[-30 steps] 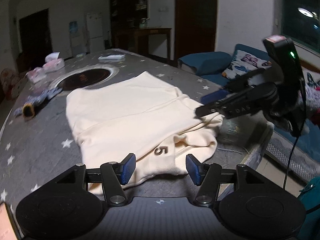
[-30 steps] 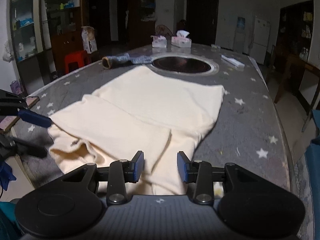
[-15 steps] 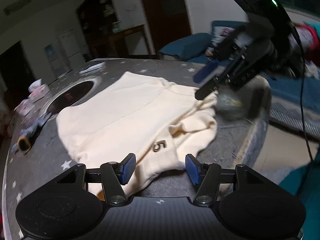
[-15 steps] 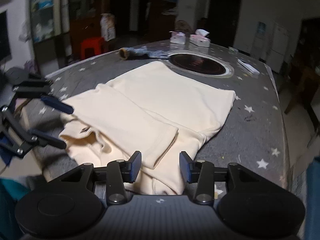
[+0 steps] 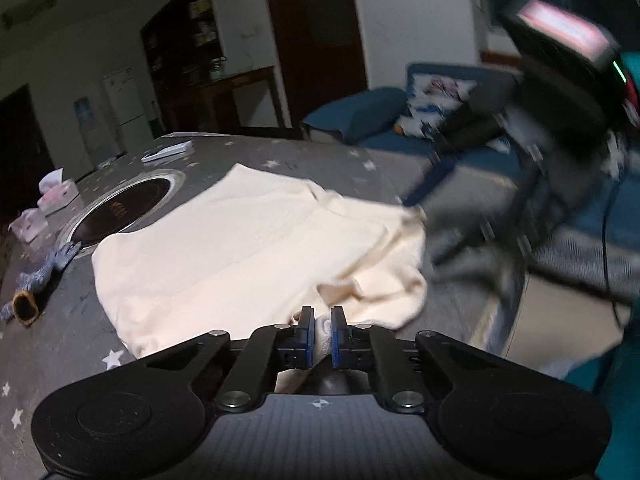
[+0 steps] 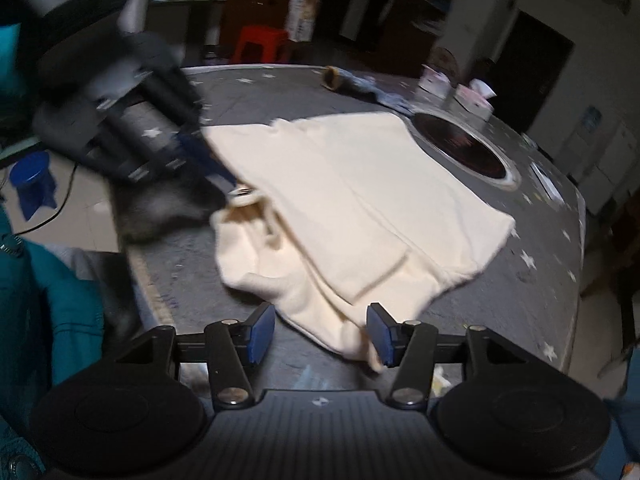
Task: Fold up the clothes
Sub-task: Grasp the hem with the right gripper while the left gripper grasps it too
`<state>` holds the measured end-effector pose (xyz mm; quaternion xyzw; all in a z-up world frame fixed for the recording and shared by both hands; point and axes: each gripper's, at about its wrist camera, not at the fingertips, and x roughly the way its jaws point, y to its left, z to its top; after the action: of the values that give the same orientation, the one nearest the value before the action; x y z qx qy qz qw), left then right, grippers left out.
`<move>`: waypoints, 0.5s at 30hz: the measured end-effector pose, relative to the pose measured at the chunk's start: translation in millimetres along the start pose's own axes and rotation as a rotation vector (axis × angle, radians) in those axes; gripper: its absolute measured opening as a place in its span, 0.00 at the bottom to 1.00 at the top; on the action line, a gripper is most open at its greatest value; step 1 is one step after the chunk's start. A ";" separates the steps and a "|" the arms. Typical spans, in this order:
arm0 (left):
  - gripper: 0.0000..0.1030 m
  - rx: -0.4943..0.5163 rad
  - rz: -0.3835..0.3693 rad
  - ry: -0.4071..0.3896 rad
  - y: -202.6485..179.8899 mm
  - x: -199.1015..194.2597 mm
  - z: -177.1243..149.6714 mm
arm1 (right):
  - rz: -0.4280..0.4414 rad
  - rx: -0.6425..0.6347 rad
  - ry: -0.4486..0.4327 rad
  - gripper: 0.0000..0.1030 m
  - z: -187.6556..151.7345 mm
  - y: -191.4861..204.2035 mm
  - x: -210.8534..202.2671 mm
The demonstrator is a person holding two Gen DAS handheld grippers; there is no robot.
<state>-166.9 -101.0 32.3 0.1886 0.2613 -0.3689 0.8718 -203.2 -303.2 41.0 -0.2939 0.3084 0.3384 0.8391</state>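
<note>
Cream garment [image 5: 248, 240] lies partly folded on the grey star-print worktop [image 5: 60, 320], its bunched end at the near edge beside the round dark inset [image 5: 128, 204]. Left gripper [image 5: 319, 334]: fingers closed together, clamped on a fold of the garment's near hem. Right gripper [image 6: 320, 330]: fingers wide apart, straddling the garment's lower corner without pinching it. Blue-grey sock [image 5: 40, 276] rests on the worktop, apart from the garment. Tissue boxes [image 5: 56, 194] sit farther back.
</note>
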 end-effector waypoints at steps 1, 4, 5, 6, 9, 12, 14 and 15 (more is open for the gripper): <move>0.08 -0.013 -0.001 -0.007 3.4 1.1 3.7 | 0.001 -0.019 -0.005 0.53 0.2 4.0 0.6; 0.08 -0.055 -0.009 -0.020 14.4 6.2 12.9 | 0.001 -0.066 -0.024 0.53 1.6 15.2 8.6; 0.08 -0.070 -0.011 -0.023 17.8 7.6 14.6 | 0.002 -0.071 -0.032 0.53 2.1 16.7 11.7; 0.08 -0.087 -0.014 -0.023 21.7 8.4 15.1 | -0.002 -0.077 -0.042 0.52 2.7 18.3 15.5; 0.08 -0.146 -0.023 -0.021 32.8 8.3 13.6 | -0.008 -0.065 -0.065 0.45 6.6 16.1 24.2; 0.14 -0.179 -0.048 -0.023 38.0 0.3 8.4 | -0.005 -0.013 -0.060 0.25 11.6 7.4 30.1; 0.22 -0.177 -0.047 -0.022 36.9 -9.0 2.7 | 0.016 0.042 -0.063 0.17 13.8 -2.0 29.5; 0.35 -0.170 -0.040 -0.025 36.0 -14.2 -1.0 | 0.024 0.067 -0.064 0.16 14.9 -6.3 29.2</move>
<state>-148.9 -69.1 44.8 0.1040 0.2843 -0.3651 0.8803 -176.7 -285.3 31.4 -0.2510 0.2961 0.3471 0.8537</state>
